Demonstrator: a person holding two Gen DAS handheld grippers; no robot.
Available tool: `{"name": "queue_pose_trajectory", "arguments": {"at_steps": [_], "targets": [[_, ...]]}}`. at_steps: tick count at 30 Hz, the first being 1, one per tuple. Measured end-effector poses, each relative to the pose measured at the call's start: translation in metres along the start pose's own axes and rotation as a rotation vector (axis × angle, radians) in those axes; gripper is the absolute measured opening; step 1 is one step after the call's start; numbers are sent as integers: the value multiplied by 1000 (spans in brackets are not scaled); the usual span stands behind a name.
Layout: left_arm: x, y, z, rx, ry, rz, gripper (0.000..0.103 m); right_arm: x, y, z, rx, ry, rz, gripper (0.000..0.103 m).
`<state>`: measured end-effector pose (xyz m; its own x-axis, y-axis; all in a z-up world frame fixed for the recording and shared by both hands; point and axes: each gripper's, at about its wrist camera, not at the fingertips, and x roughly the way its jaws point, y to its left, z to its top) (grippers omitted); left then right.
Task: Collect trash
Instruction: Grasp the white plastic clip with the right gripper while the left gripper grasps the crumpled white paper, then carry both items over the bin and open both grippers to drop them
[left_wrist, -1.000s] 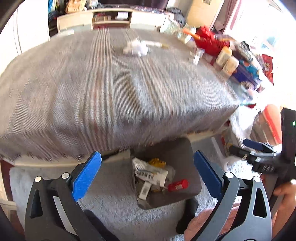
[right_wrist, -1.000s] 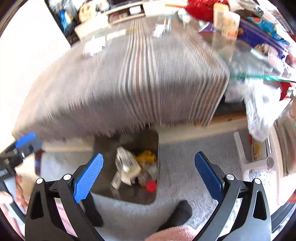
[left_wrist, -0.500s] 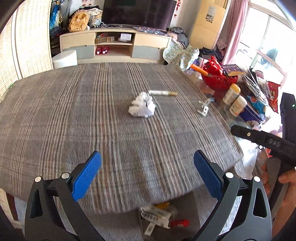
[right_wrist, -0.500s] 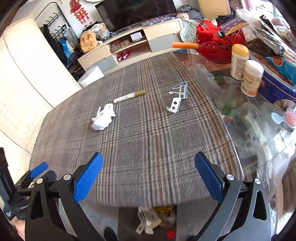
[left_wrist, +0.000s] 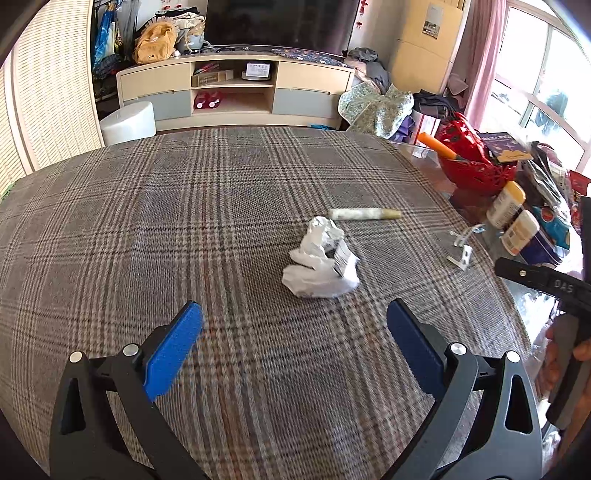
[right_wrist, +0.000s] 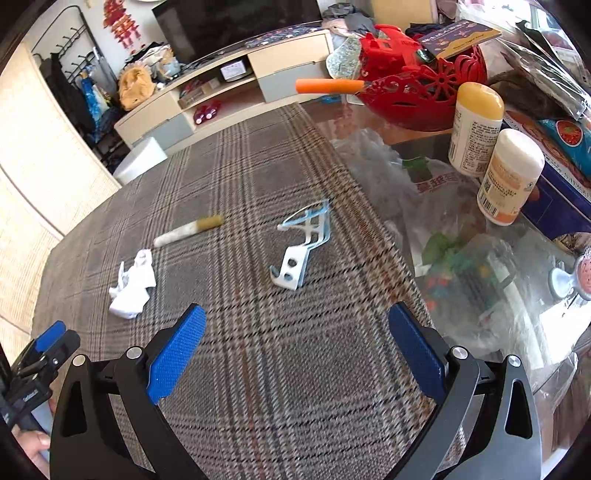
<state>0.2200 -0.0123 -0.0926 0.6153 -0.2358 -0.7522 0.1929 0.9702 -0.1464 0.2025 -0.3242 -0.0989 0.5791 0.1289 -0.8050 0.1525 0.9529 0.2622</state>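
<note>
The crumpled paper (left_wrist: 320, 264) lay near the middle of the plaid cloth (left_wrist: 184, 221), with a stick-shaped wrapper (left_wrist: 364, 213) just beyond it and a white plastic bracket (right_wrist: 303, 245) off to the right, near the cloth's edge. I had my left gripper (left_wrist: 294, 343) gaping wide and empty just short of the paper. My right gripper (right_wrist: 293, 347) hung spread and empty too, before the bracket. Past the cloth stood two bottles (right_wrist: 509, 177) and a red basket (right_wrist: 421, 92).
</note>
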Motion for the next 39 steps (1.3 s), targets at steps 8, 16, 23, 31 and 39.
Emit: {"name": "queue_pose_trajectory", "arguments": {"at_steps": [8,16,23,31,39], "targets": [[37,-9,22,43,3,-9,95,17,5,22,-14,-16,-3,99],[67,-20,30,90,26,-30,75,55,15,31,-27,20,-41,69],[87,-24,28,107,72,-28,64,68,22,29,-78,23,-80,26],[80,-34,16,145,98,-57,23,55,18,22,-96,17,-71,16],[26,-31,-9,83,73,-125,13,12,32,-4,-121,20,-19,16]]}}
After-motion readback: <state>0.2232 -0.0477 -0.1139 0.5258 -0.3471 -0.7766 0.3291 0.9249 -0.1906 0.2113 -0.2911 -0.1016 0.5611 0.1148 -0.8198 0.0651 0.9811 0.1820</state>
